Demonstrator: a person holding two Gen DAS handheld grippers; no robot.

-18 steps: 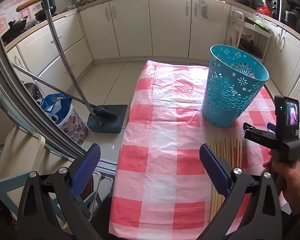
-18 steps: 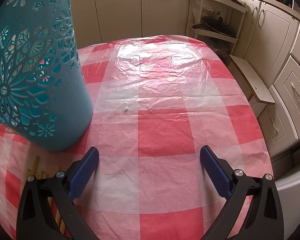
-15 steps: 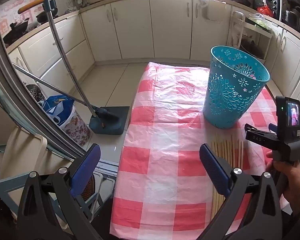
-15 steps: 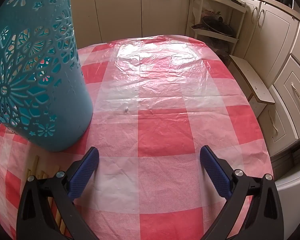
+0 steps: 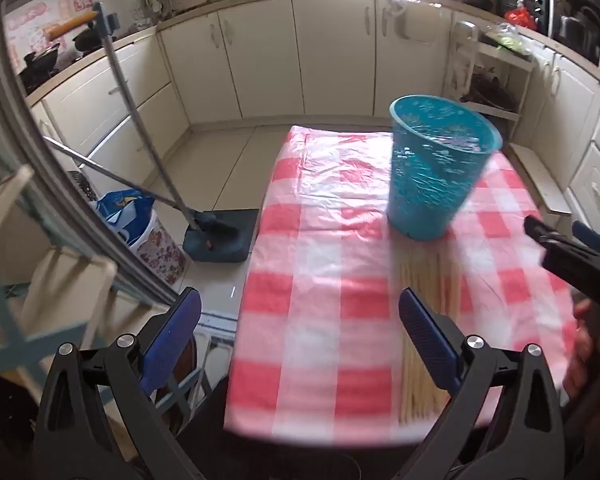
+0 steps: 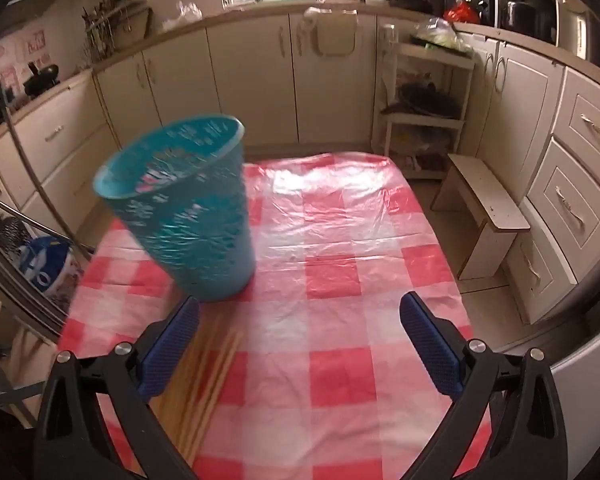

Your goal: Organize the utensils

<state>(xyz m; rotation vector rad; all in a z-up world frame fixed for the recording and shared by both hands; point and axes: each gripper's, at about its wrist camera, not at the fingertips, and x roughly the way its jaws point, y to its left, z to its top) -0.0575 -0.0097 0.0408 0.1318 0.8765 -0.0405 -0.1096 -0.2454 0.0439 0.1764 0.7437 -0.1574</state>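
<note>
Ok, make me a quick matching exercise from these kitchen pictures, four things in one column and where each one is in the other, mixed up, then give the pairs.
Things:
1. teal basket
2. wooden chopsticks
3. dustpan
4. low wooden stool

Places:
A. on the floor, left of the table
B. lying flat on the checked cloth, on the near side of the basket
C. on the floor, right of the table, by the drawers
D. standing upright on the checked cloth

Pairs: 1-D, 2-B, 3-A, 4-C
</note>
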